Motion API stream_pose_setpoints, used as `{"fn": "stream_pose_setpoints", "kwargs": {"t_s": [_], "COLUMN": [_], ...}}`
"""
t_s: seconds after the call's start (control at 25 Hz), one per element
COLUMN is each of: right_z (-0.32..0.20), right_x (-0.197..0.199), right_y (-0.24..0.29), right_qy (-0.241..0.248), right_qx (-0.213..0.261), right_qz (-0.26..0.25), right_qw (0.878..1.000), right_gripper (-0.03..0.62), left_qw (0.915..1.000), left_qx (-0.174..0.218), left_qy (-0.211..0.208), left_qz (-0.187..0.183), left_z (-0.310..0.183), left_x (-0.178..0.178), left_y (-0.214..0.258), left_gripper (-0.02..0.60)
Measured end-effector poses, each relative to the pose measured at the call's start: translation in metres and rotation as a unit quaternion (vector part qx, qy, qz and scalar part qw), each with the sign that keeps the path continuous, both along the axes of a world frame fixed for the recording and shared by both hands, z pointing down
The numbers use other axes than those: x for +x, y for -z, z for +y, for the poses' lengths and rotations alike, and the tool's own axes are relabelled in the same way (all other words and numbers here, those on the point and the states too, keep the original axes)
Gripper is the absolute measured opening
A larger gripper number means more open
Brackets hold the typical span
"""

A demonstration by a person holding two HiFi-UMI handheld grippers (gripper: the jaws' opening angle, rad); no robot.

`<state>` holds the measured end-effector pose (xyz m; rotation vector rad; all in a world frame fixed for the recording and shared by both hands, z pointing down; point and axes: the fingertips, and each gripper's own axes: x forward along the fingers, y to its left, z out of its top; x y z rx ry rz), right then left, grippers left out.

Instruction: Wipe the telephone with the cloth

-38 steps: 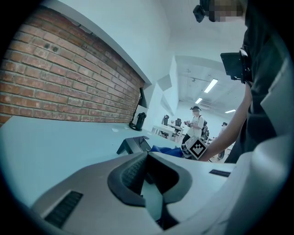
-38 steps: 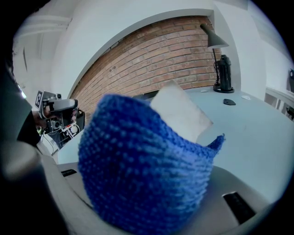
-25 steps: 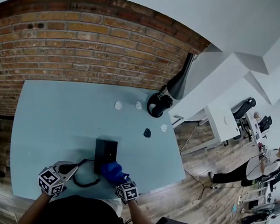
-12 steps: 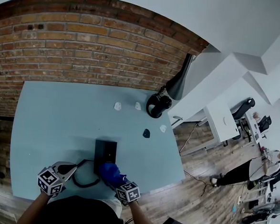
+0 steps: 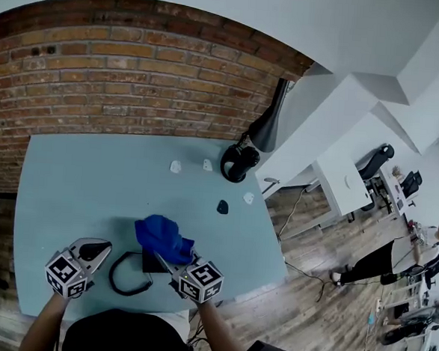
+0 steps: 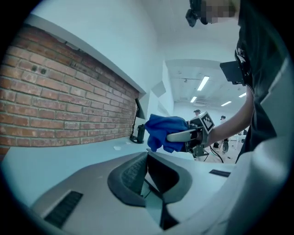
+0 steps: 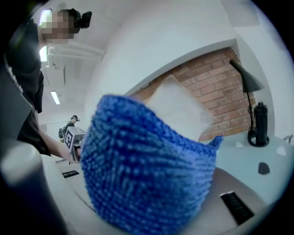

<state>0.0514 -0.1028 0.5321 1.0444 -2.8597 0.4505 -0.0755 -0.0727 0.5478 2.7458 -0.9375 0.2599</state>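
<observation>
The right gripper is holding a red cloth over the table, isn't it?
No, the cloth is blue, not red; the head view shows it. The right gripper does hold it in its jaws over the table.

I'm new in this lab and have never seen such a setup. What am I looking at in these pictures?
No robot here: a person holds a gripper with two fingers in each hand. The head view comes from a camera on the person's head, looking down at a table; the other two come from cameras riding on the grippers. The right gripper is shut on a blue cloth, over a telephone whose cord loops beside the left gripper. Whether that one grips anything, I cannot tell. A lamp and small bits sit farther back.
</observation>
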Motion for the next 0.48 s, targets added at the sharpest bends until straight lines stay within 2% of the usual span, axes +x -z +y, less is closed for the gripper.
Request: {"fn": "stream_pose_setpoints", "kwargs": {"t_s": [0.16, 0.28, 0.4, 0.48], "right_z": [-0.017, -0.016, -0.003, 0.003], "right_x": [-0.012, -0.026, -0.044, -0.052], "right_y": [0.077, 0.112, 0.133, 0.130], "right_qy": [-0.023, -0.031, -0.019, -0.014], "right_qx": [0.104, 0.162, 0.206, 0.215], "right_qz": [-0.010, 0.009, 0.012, 0.014], "right_qw": [0.994, 0.986, 0.978, 0.976], "right_gripper": [0.146, 0.146, 0.146, 0.146], "left_qw": [0.9973, 0.9929, 0.9895, 0.9896], "left_qx": [0.071, 0.113, 0.136, 0.135], "left_qy": [0.015, 0.030, 0.041, 0.044], "left_qz": [0.010, 0.018, 0.024, 0.024], "left_z": [-0.014, -0.017, -0.013, -0.011], "left_x": [-0.004, -0.010, -0.017, -0.020], "left_y": [0.052, 0.079, 0.097, 0.094], "left_gripper": [0.021, 0.021, 0.021, 0.021]}}
